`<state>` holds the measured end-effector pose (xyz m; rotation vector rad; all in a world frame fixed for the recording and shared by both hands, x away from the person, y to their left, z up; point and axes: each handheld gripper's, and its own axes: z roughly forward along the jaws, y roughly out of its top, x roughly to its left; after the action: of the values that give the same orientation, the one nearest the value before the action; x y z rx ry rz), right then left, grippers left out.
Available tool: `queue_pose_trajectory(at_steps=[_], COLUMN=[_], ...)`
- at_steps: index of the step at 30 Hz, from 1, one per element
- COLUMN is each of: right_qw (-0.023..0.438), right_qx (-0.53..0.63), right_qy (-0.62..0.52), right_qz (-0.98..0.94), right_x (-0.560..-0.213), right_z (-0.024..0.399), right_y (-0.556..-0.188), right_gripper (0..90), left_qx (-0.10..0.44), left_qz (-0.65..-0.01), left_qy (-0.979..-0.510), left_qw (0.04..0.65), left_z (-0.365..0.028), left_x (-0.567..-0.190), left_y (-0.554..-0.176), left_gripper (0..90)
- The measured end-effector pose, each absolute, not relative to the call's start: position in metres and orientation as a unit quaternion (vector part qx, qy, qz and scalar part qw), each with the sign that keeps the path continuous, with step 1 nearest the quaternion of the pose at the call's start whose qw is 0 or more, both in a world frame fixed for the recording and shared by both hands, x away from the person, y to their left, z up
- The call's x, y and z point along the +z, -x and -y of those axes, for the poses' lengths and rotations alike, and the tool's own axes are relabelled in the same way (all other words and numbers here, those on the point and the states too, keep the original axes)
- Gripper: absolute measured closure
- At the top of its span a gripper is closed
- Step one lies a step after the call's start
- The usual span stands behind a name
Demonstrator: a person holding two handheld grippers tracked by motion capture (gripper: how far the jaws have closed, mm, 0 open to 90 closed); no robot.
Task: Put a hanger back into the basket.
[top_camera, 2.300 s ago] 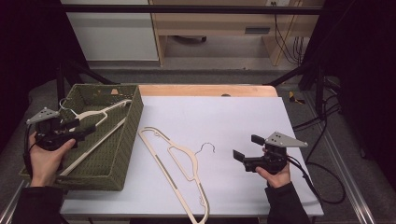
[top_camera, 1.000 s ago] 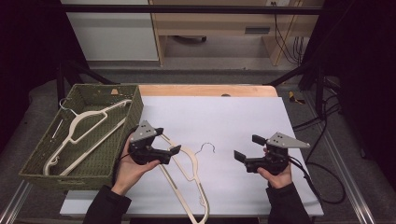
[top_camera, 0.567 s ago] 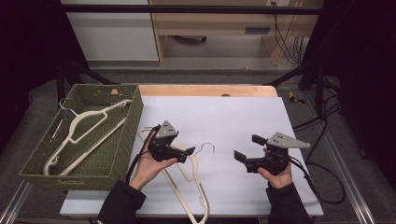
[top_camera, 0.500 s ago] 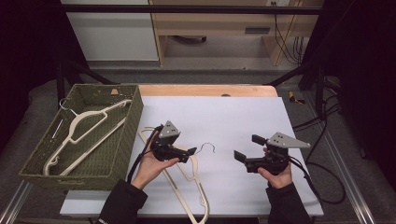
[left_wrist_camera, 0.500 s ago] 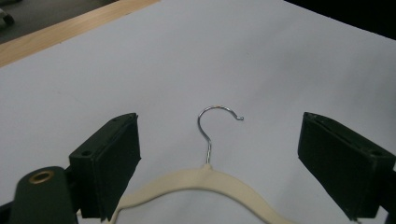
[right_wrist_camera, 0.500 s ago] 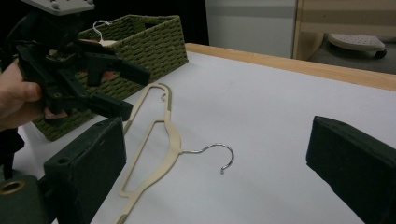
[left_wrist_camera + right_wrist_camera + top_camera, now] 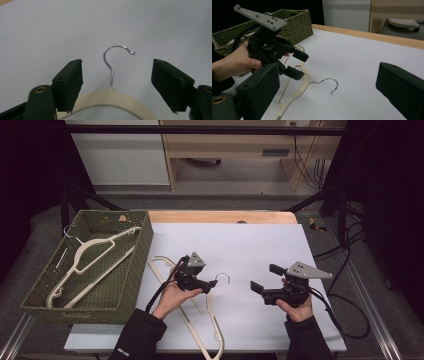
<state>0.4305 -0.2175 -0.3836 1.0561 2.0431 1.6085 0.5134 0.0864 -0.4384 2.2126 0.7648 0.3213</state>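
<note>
A white table (image 7: pixel 260 245) with a wooden far edge stands in a dim room, a green woven basket (image 7: pixel 127 285) at its left side holding one cream hanger (image 7: pixel 92 252). A second cream hanger (image 7: pixel 202 306) lies flat on the white surface beside the basket, its metal hook (image 7: pixel 113 58) pointing toward the table's middle. The left gripper (image 7: pixel 209 284) is held low over that hanger's neck, reaching in from the person's side with the jaws spread wide on either side of the hook and closed on nothing. The right gripper (image 7: pixel 260 287) hovers near the right side of the table, jaws also apart and empty, pointing toward the left one. Since about two seconds ago the left gripper has crossed from the basket to the hanger, while the right has barely shifted.
</note>
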Motion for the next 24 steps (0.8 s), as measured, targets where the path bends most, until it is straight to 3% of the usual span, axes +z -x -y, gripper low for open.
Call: queue_pose_trajectory(at_steps=[24], right_qw=[0.164], right_qx=[0.564], right_qy=[-0.370], right_qz=[-0.720], right_x=[-0.385], right_z=[0.215], right_y=[-0.431], right_gripper=[5.8], left_qx=[0.107], left_qz=[-0.300], left_qy=[-0.887], left_qw=[0.334], left_z=[-0.071], left_x=[-0.470], left_y=[-0.534], left_gripper=[72.9])
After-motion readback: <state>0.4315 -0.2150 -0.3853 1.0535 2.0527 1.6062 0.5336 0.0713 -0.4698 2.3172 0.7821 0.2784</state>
